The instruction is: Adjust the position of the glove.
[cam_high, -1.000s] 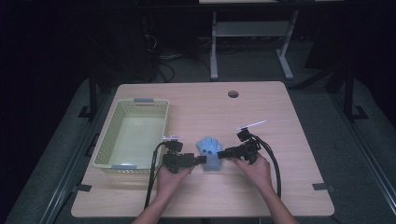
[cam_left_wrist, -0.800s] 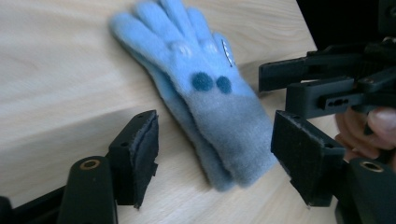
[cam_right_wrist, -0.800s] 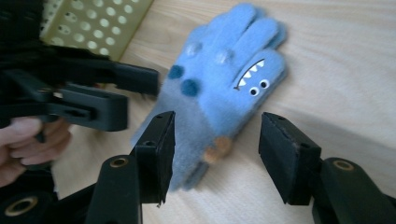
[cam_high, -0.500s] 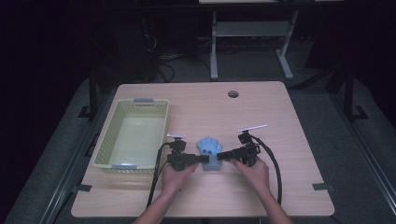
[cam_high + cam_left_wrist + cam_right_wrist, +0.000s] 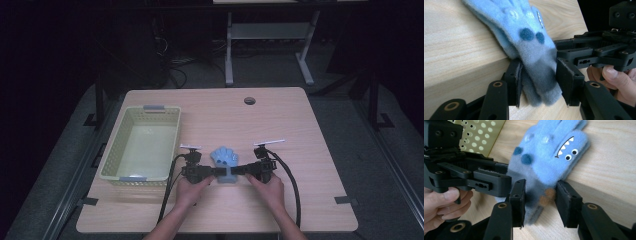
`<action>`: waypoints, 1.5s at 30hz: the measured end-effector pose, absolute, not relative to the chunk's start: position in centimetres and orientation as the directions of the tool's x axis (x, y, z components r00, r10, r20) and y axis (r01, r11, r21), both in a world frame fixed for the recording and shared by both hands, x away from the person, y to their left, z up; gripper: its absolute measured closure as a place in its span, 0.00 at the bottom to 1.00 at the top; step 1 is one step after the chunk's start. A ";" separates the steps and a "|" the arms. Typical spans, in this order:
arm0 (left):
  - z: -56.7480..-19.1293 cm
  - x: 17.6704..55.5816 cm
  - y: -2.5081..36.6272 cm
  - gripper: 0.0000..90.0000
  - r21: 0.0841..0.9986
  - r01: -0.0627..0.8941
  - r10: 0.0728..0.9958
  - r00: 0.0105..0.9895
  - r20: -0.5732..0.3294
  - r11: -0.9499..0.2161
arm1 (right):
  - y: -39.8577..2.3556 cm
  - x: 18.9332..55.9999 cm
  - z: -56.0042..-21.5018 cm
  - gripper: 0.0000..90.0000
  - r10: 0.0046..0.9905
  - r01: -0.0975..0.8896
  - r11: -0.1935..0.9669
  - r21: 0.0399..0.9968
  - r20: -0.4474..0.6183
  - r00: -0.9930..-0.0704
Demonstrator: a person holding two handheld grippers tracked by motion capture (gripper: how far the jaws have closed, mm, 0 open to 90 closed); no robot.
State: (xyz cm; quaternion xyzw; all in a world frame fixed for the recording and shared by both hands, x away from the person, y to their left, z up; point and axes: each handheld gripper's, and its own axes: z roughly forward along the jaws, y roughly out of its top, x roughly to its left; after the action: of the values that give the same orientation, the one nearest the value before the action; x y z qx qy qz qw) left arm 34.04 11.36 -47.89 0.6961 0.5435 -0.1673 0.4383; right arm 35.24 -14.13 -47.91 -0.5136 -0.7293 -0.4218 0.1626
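A fuzzy light-blue glove [image 5: 224,159] with a shark face lies flat on the wooden table [image 5: 310,145], fingers pointing away from the person. In the left gripper view the glove's [image 5: 524,37] grey cuff sits between the jaws of my left gripper [image 5: 539,80]. Those jaws have just been closing; the pads reach the fabric without squeezing it. My right gripper [image 5: 540,195] comes in from the opposite side and straddles the same cuff of the glove [image 5: 549,152]. Its jaws have also been closing and stand lightly against the fabric. The two grippers [image 5: 219,172] [image 5: 235,171] face each other nose to nose.
A pale yellow perforated basket [image 5: 107,155] stands to the left of the hands, nothing visible inside. A round cable hole [image 5: 249,100] lies near the table's far edge. Black cables trail from both grippers toward the front edge. Dark floor and a metal frame lie beyond the table.
Both grippers have narrowed their jaws around the glove's cuff. The hands and the glove have stayed in place.
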 end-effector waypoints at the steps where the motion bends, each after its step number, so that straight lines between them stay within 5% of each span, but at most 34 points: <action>1: -48.0 34.1 11.4 0.65 0.428 0.903 0.605 0.354 -0.713 -0.023 | -14.0 35.2 -47.9 0.69 0.614 0.885 0.115 0.451 0.668 -0.420; 27: -48.2 34.4 11.8 0.76 0.448 0.894 0.535 0.383 -0.753 -0.009 | -13.4 35.2 -46.9 0.86 0.575 0.851 0.163 0.499 0.653 -0.493; 45: -43.2 34.8 12.8 0.77 0.543 0.839 0.503 0.475 -0.722 -0.012 | -13.0 35.2 -42.2 0.87 0.544 0.800 0.133 0.585 0.632 -0.552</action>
State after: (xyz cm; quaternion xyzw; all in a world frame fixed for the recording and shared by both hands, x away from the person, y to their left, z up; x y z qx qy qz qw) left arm 34.75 12.82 -43.24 0.6919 0.4851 -0.1654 0.5085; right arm 35.24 -13.02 -42.19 -0.4537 -0.7406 -0.4770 0.1345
